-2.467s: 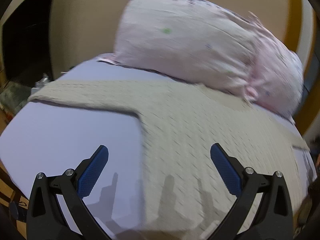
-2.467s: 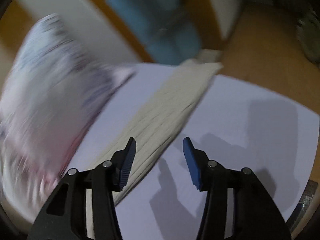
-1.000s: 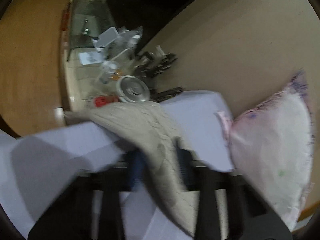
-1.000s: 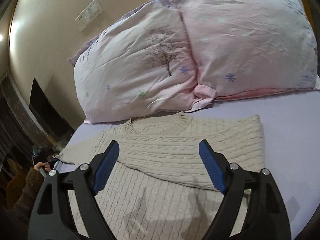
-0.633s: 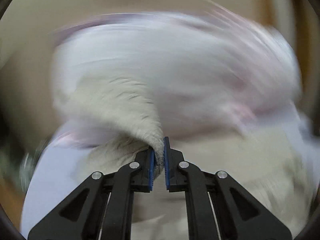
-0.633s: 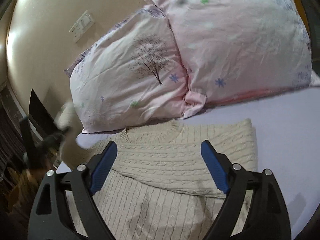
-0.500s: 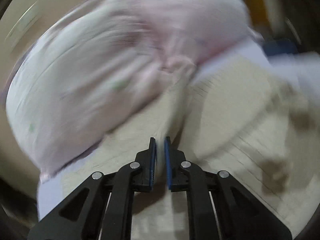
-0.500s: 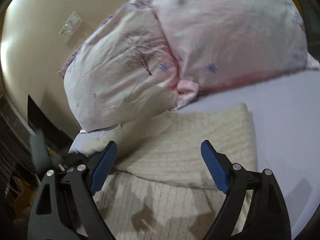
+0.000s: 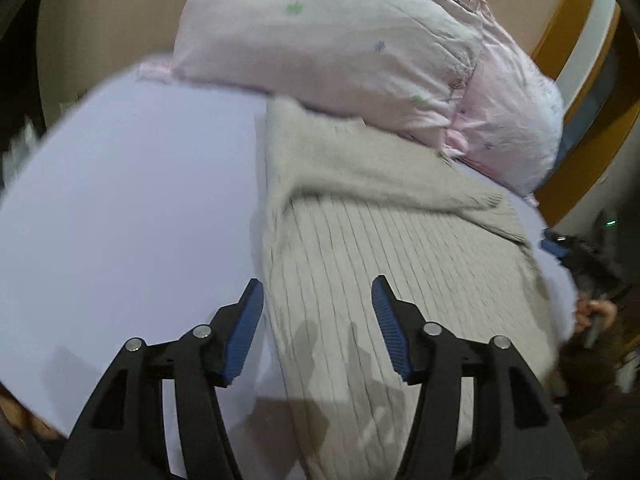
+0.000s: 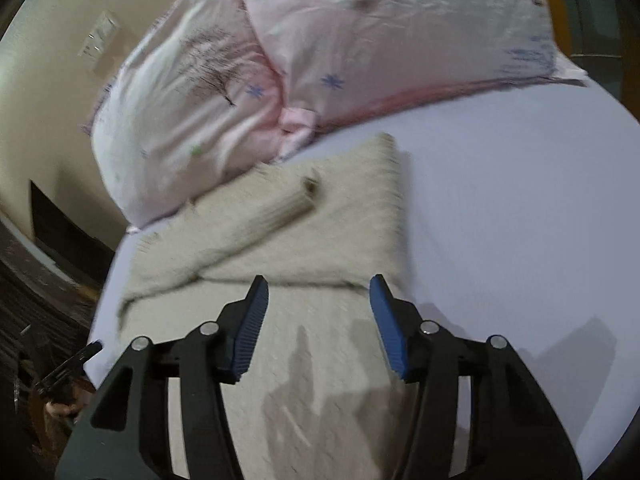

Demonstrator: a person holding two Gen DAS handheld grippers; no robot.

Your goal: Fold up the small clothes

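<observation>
Both tongs, left and right, gape empty over the sweater, which runs lengthwise toward the pillows.

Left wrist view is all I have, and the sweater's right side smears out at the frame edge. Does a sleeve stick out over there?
Observer: No. In the right wrist view the sweater ends in a straight right edge against bare sheet, with no sleeve lying out on that side.
Operator: And is the right gripper holding any fabric?
Observer: No. The right gripper has its fingers spread apart with nothing between them, above the sweater's lower body.
</observation>
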